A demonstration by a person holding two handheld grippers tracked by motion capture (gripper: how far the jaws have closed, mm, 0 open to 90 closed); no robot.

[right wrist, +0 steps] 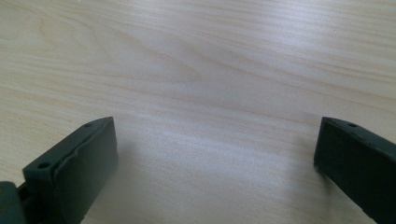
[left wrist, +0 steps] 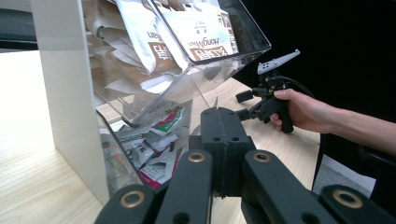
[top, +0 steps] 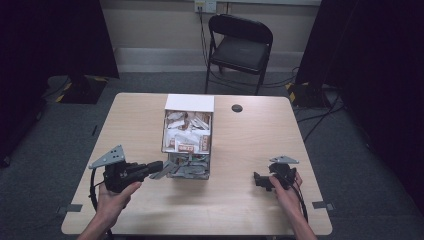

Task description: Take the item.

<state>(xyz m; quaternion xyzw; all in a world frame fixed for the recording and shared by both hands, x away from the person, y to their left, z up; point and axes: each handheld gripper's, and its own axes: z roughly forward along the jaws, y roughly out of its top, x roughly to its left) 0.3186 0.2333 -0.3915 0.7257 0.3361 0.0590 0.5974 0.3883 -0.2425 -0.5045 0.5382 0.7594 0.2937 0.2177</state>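
High view: wood table [top: 240, 150], grey carpet [top: 60, 145], folding chair [top: 239, 47].

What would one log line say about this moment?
left tongs: shut on a packet at dispenser mouth | right tongs: open over table

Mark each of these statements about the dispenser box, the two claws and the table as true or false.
1. The left claw is shut at the clear dispenser box. True.
2. The right claw grips a sachet. False: its jaws stand apart over bare table.
3. The box holds sachets. True.
4. A red stool stands beyond the table. False: it is a black folding chair.
5. The right claw rests at the table's left edge. False: near the right edge.
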